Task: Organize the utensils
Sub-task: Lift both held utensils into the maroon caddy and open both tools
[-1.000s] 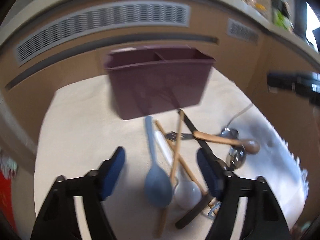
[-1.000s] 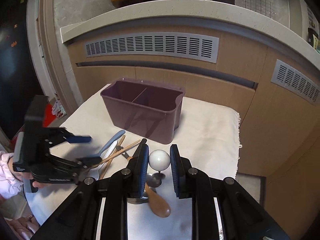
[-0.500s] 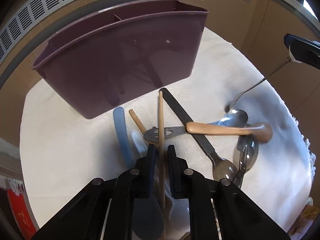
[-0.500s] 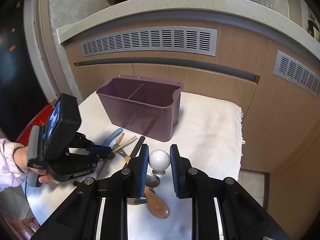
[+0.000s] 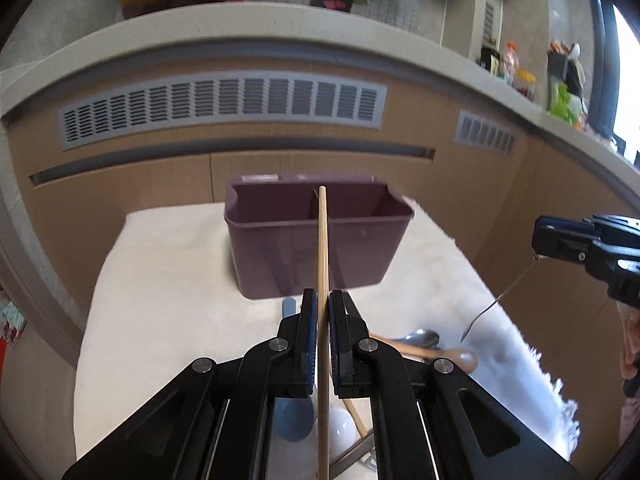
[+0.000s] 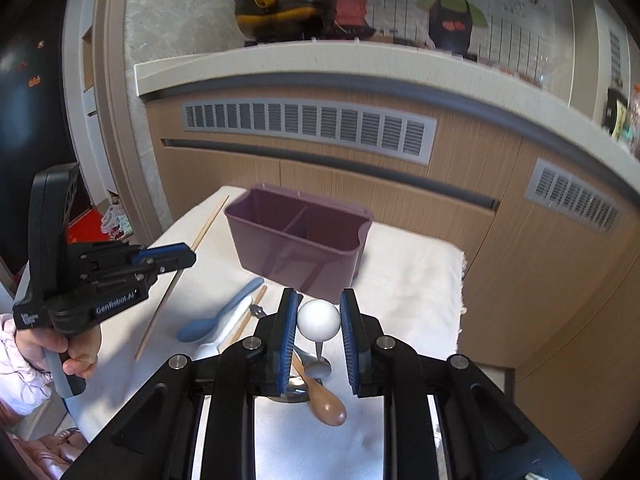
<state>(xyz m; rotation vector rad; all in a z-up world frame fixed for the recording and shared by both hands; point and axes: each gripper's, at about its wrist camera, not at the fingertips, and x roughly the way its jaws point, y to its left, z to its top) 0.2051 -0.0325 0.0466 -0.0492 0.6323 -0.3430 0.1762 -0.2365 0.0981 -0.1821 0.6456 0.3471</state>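
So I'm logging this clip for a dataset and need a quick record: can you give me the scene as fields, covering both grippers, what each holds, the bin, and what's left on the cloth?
left gripper: shut on wooden chopstick, lifted off the cloth
right gripper: shut on white-ball-handled utensil, thin metal stem hanging down
purple caddy: upright on white cloth, two compartments, nothing visible inside
still on cloth: blue spoon, white spoon, wooden spoon, metal spoons, another chopstick
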